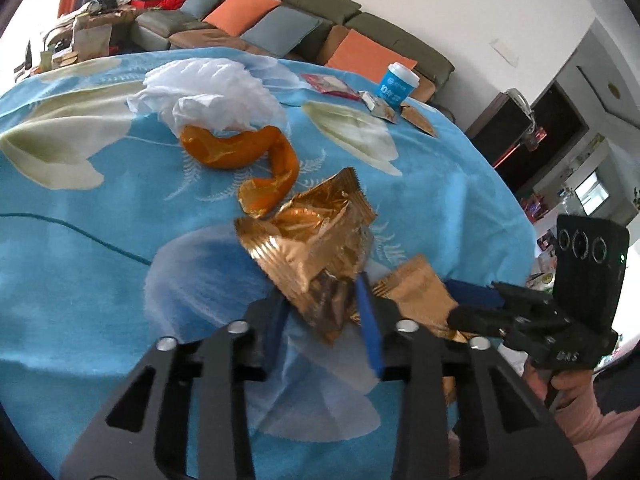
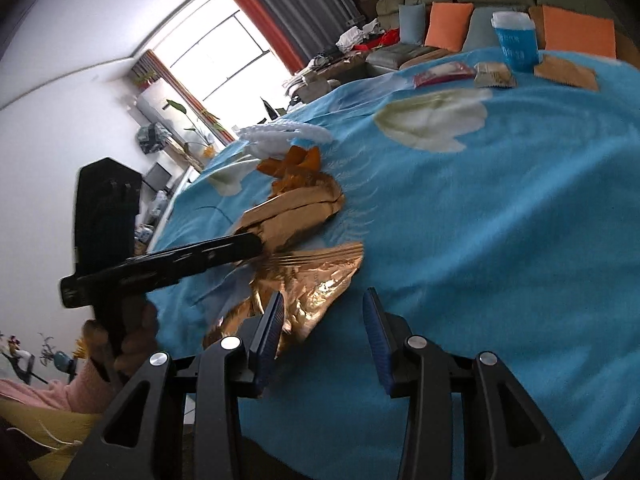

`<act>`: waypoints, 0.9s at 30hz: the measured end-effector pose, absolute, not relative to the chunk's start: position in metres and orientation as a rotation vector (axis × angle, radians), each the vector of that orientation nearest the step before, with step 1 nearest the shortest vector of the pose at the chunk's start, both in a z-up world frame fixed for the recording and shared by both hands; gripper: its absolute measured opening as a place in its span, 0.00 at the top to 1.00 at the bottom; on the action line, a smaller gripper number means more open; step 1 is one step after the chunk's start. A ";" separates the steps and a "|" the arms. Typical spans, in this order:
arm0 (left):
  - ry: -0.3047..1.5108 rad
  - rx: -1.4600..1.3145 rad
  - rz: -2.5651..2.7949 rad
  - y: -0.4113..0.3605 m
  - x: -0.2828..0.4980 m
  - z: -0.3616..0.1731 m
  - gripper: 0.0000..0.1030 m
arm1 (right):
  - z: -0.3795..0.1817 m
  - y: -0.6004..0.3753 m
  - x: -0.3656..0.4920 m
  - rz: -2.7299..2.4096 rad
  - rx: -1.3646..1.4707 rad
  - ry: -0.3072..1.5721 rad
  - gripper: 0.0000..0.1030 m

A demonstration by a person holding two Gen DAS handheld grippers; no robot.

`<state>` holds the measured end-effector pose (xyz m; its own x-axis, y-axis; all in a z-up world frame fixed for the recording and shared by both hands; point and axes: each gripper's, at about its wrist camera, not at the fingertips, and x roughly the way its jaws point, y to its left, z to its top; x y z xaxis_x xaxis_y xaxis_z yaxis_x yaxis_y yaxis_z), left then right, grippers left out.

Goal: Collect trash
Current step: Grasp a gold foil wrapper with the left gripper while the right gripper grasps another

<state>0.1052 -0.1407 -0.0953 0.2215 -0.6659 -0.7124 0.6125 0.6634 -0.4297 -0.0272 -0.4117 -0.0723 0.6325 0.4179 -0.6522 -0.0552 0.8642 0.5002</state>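
Near the front edge of the counter (image 1: pixel 72 208), spread with a blue flowered cloth, the left hand-held gripper (image 1: pixel 324 316) is closing on a crumpled gold foil wrapper (image 1: pixel 316 240), its blue pads pinching the lower end so the foil is standing up between them. Just to its right, the right hand-held gripper (image 2: pixel 324 320) is hovering with its jaws spread wide and nothing between them, its left pad touching or nearly touching a second gold wrapper (image 2: pixel 316 280) lying flat on the cloth. To do this step well, I judge the left grip should be squeezing a thick fold of foil, not a loose flap that could tear or slip, while the right should be lowering squarely over its wrapper before closing. Counting what is lying about: two gold wrappers here, one orange peel (image 1: pixel 240 152) and one white plastic bag (image 1: pixel 208 92) toward the middle, then at the far edge one blue paper cup (image 1: pixel 396 84), one red packet (image 1: pixel 328 84) and two small brown packets, one of them lying just right of the cup (image 2: pixel 566 72).
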 end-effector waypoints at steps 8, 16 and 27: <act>1.017 -0.117 -0.889 -0.128 0.103 -0.096 0.86 | -0.079 -0.410 -0.030 0.354 0.526 0.860 0.82; 0.975 -0.128 -0.882 -0.109 0.094 -0.089 0.91 | -0.076 -0.401 -0.027 0.398 0.545 0.844 0.97; 0.913 -0.200 -0.815 -0.052 0.088 -0.079 0.95 | -0.061 -0.383 -0.010 0.440 0.518 0.804 0.99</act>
<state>0.0881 -0.0523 -0.0789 0.3421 -0.7021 -0.6245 0.5415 0.6905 -0.4797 -0.0098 -0.3834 -0.0614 0.6173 0.5530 -0.5596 -0.1733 0.7894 0.5888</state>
